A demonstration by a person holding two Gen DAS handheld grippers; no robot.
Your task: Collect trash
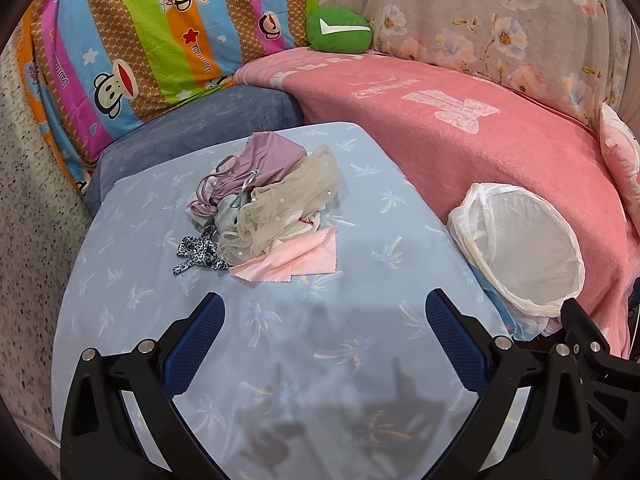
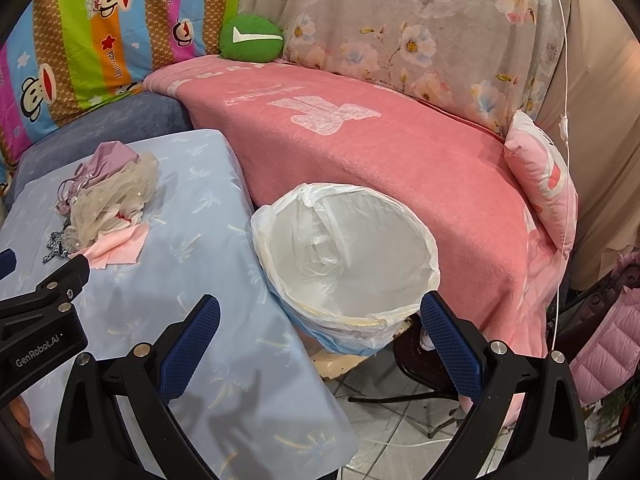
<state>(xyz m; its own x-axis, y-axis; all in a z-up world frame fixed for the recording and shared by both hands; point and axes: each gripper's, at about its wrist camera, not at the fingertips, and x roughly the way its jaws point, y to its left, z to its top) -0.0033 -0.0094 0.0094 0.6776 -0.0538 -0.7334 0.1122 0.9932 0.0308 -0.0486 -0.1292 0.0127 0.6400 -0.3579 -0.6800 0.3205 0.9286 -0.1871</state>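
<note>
On the left, a pile of soft scraps [image 1: 260, 200], with lilac fabric, beige pearl-dotted netting, a leopard-print strip and a pink square cloth, lies on the light blue desk [image 1: 280, 360] with a palm-tree pattern. The left gripper [image 1: 324, 328] hangs above the desk in front of the pile, its jaws wide open and empty. To the right, a round bin lined with a white plastic bag [image 2: 348, 256] stands just beside the desk edge, against the pink blanket [image 2: 400, 160]. The right gripper [image 2: 320, 328] hovers over the bin's rim, its jaws open too, holding nothing.
</note>
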